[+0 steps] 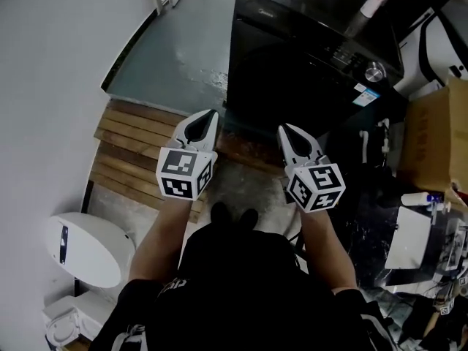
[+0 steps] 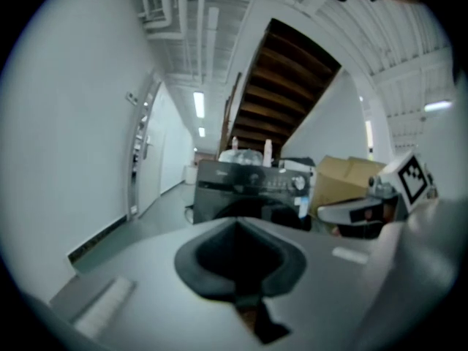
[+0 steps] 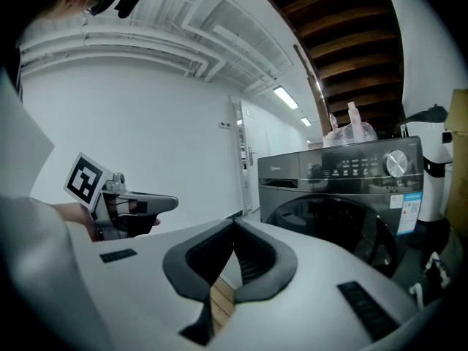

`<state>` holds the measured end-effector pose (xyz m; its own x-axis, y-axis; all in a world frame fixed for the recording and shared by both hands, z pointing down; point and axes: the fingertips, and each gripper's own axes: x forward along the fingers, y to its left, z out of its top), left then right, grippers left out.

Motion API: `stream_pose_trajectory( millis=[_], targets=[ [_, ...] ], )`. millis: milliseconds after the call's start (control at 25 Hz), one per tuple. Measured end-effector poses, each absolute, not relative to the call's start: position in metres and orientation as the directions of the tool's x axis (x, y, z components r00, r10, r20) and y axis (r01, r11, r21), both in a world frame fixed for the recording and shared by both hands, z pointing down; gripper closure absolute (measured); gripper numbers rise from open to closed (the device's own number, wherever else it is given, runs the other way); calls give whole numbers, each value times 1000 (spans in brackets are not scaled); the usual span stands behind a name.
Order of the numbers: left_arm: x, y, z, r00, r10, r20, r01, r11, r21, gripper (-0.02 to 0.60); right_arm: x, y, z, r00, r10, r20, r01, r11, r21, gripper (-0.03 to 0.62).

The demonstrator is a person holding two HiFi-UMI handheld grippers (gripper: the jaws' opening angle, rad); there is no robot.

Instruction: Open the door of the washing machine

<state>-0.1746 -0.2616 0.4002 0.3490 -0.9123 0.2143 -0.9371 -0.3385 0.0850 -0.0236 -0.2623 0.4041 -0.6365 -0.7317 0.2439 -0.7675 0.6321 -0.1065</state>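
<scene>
Your left gripper [image 1: 210, 114] and right gripper [image 1: 282, 129]: jaws closed, nothing between them, side by side. Black washing machine [image 1: 292, 57] at 1 o'clock ahead, untouched. Its round door [image 3: 333, 229] shut.

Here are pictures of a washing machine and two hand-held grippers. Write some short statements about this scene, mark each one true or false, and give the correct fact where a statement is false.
1. The door of the washing machine is closed. True.
2. The left gripper is clamped on the door. False: its jaws are together on nothing, and it is apart from the machine.
3. The right gripper is shut and empty. True.
4. In the head view, a cardboard box stands to the left of the machine. False: it stands to the right.
5. The machine's casing is white. False: it is dark, nearly black.
</scene>
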Motion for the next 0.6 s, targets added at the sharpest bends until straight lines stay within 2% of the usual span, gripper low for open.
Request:
stream_pose_trajectory(
  millis=[120,400,600],
  targets=[
    [-143,-278,398,390,-896,212,-921,-380,86,574,8,-276,409,-602,-755,259,-795,596,-111,597],
    [-96,-306,396,471,-856,211,-881,-465,83,574,61,-308,428,-523,-804,282,-851,512,-119,527],
    [-83,-341,401,537,-814,223,-843,-531,90,573,64,-334,449,-476,-807,348,-876,471,-105,443]
  ],
)
